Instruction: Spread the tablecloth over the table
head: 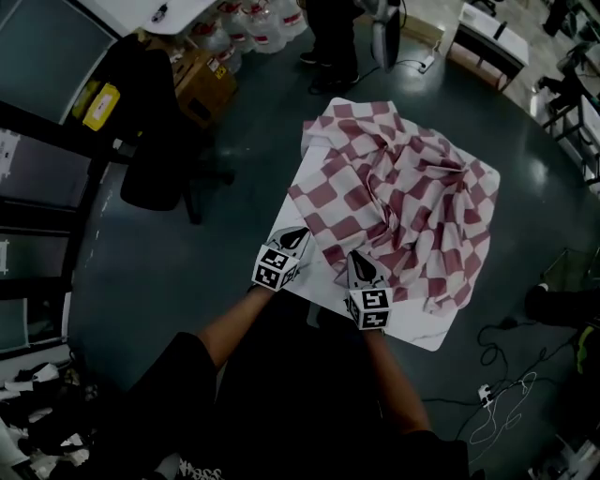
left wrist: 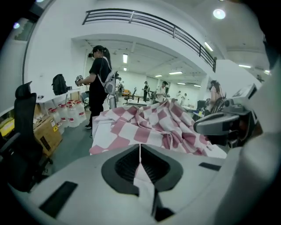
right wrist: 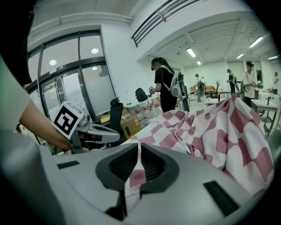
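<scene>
On table (head: 427,330), bunched tablecloth (head: 403,197), creases running diagonally

I see a dark grey floor (head: 169,272), with a black office chair (head: 155,141) at upper left and a cardboard box (head: 202,84) and water jugs (head: 248,23) beyond it. Tall windows (right wrist: 81,83) fill the right gripper view's left side, and ceiling lights (left wrist: 218,13) glow overhead.
</scene>
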`<action>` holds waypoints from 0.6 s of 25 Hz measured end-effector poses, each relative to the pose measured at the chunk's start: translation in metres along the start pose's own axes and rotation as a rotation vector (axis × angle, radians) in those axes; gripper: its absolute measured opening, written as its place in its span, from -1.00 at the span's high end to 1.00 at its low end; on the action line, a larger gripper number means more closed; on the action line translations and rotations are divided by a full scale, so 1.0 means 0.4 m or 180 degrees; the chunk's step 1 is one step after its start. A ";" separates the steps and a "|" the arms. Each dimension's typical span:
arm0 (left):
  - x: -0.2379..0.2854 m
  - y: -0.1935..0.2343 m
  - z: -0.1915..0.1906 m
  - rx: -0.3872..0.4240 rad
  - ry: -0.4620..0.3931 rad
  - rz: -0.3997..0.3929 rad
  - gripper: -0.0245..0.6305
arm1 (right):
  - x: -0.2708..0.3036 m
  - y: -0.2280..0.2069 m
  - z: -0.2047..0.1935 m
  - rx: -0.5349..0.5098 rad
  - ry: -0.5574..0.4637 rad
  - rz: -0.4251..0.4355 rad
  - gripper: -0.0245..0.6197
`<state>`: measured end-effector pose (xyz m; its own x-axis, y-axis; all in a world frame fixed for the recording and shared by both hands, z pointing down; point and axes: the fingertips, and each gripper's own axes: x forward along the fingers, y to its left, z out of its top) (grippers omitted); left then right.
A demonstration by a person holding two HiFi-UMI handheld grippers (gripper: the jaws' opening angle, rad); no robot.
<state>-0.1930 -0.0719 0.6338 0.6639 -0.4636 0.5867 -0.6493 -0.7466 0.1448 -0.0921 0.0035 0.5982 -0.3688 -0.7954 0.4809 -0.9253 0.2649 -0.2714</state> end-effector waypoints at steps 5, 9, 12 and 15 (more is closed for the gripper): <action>0.122 0.049 -0.003 0.0388 0.0300 -0.0239 0.86 | 0.099 -0.042 -0.044 0.0035 0.0325 -0.0190 0.86; 0.228 0.080 -0.015 0.0637 0.0526 -0.0442 0.86 | 0.178 -0.078 -0.089 -0.0044 0.0665 -0.0402 0.81; 0.281 0.080 -0.049 0.0835 0.0705 -0.0606 0.85 | 0.225 -0.106 -0.120 -0.0003 0.0855 -0.0646 0.57; 0.314 0.089 -0.101 0.1054 0.0935 -0.0752 0.79 | 0.267 -0.117 -0.147 0.0051 0.1053 -0.0726 0.57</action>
<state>-0.1476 -0.1375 0.7448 0.6152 -0.1454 0.7749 -0.3097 -0.9484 0.0680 -0.0936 -0.0618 0.7113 -0.1651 -0.6136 0.7722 -0.9862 0.0913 -0.1383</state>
